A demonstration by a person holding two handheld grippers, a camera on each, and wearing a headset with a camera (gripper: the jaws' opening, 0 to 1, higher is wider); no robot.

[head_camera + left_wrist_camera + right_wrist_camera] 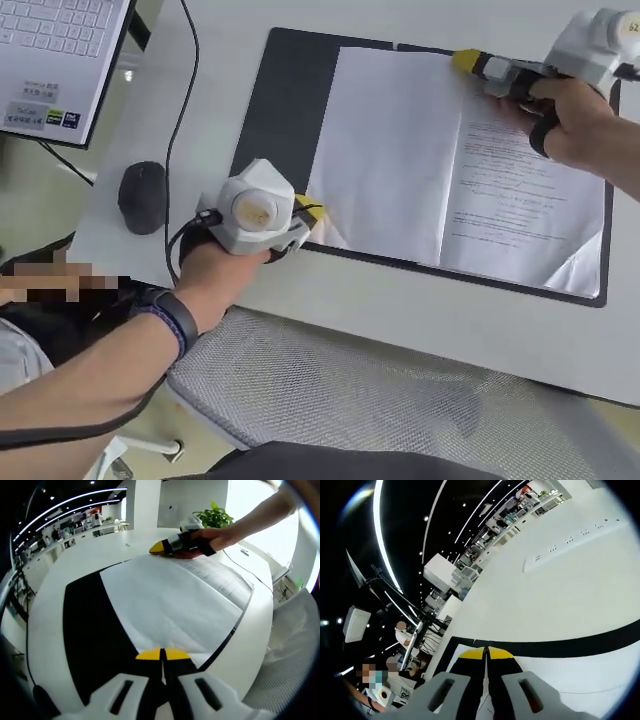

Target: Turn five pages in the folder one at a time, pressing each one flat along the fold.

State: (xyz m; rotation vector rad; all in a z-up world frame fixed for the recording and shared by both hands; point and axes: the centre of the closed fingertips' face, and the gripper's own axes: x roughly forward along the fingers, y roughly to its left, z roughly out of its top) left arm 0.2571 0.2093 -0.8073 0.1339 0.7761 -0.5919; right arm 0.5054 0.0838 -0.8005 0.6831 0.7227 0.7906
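Seemingly mid-task | we see a blank white page (385,150) turned across the open black folder (280,110) | left tongs (308,210) closed at its corner, right tongs (466,62) closed atop the fold (450,160) | pages turned: cannot tell

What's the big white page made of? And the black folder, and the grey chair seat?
The page looks like thin matte paper: it curls at its corner. The folder seems smooth black plastic or card; hard to tell. The chair seat looks like woven grey mesh, from its fine grid.
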